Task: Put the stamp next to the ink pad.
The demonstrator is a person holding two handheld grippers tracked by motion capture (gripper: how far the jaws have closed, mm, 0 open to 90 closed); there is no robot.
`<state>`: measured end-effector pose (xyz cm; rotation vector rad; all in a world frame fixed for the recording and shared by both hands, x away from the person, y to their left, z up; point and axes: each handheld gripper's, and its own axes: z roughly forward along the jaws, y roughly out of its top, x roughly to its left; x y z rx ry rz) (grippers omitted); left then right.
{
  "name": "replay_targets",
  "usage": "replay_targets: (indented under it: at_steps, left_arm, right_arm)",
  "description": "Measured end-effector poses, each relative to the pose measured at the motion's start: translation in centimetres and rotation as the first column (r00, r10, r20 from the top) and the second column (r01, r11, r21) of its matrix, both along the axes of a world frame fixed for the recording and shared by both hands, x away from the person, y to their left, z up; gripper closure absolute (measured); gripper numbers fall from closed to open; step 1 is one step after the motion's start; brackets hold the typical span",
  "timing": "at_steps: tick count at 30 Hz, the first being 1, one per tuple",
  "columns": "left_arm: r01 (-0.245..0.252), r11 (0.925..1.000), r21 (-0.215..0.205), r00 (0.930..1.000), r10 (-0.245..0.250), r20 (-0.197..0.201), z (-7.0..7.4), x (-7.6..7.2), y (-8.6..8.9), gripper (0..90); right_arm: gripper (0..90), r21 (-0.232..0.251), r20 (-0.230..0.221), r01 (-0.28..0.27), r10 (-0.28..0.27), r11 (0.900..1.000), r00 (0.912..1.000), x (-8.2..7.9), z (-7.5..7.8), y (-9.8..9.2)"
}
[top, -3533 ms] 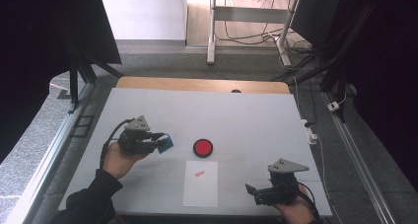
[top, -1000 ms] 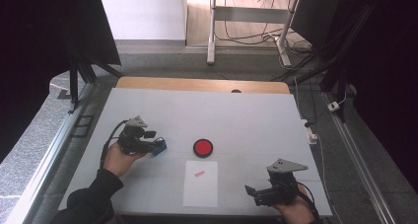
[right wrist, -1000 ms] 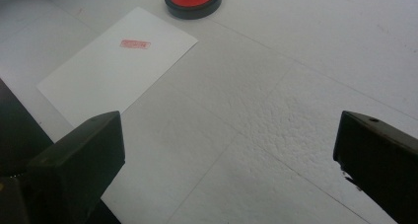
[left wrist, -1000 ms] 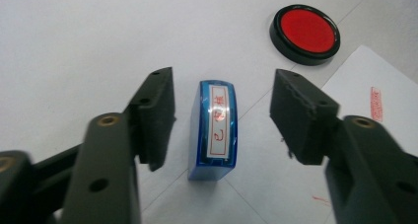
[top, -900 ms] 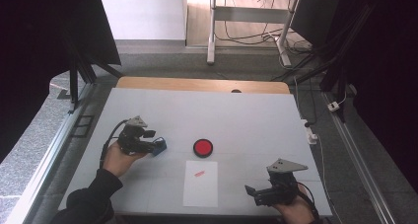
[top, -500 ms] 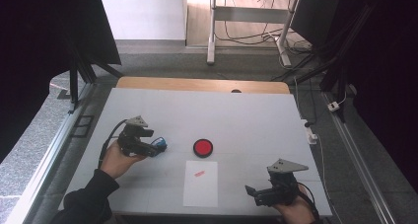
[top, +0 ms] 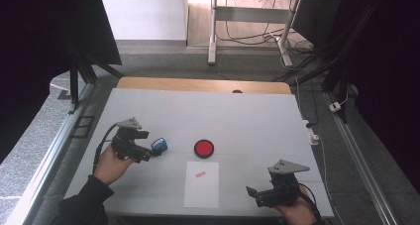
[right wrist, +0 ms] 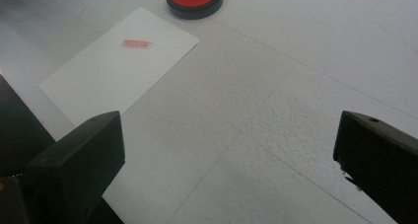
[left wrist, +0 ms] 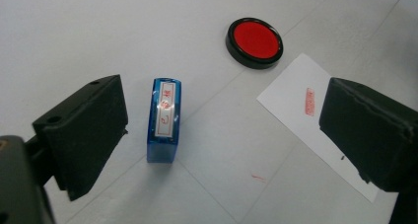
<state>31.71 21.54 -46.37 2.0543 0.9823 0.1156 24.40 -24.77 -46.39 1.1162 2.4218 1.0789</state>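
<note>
Left tool (left wrist: 222,135) jaws have just been opening, now wide apart, stamp (left wrist: 164,119) free between them on the worktop (top: 257,116) beside the ink pad (left wrist: 254,41); risk: the near jaw clips the stamp and tips it; right tool (right wrist: 226,165) also apart, empty.

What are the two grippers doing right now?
Left gripper: open, jaws just opened, blue stamp lying free between them.
Right gripper: open, holding nothing.

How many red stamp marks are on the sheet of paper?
1: a single red stamp mark sits near the far end of the sheet of paper, toward the ink pad.
</note>
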Motion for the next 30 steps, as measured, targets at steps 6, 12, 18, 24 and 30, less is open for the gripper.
replay_targets:
  at_steps: [6, 12, 18, 24, 30]
  left_arm:
    - [0.007, 0.9998, -0.017, 0.9999, -0.007, 0.015, 0.3, -1.5, 0.3, 0.9]
    - [0.007, 0.9994, -0.033, 0.9995, -0.006, 0.031, 0.5, -2.9, 0.6, 0.0]
    - [0.002, 0.9994, -0.035, 0.9989, 0.0, 0.048, 0.7, -4.4, 1.1, 0.0]
    - [-0.01, 0.9994, -0.032, 0.9978, 0.012, 0.065, 0.8, -5.8, 1.6, 0.0]
    - [-0.024, 0.999, -0.039, 0.9966, 0.027, 0.079, 0.7, -7.1, 2.5, 0.0]
  right_arm:
    - [0.0, -0.007, -0.002, -0.003, 0.003, 1.0, 1.0, 0.0, 0.0, 0.0]
    - [0.0, 0.0, -0.004, 0.001, -0.001, 1.0, 1.0, 0.0, 0.0, 0.0]
    - [0.0, 0.001, -0.005, 0.002, -0.002, 1.0, 1.0, 0.0, 0.0, 0.0]
    - [0.0, 0.005, -0.005, 0.007, -0.007, 1.0, 1.0, 0.0, 0.0, -0.1]
    - [0.0, 0.009, -0.005, 0.011, -0.011, 1.0, 0.9999, 0.1, 0.0, -0.1]
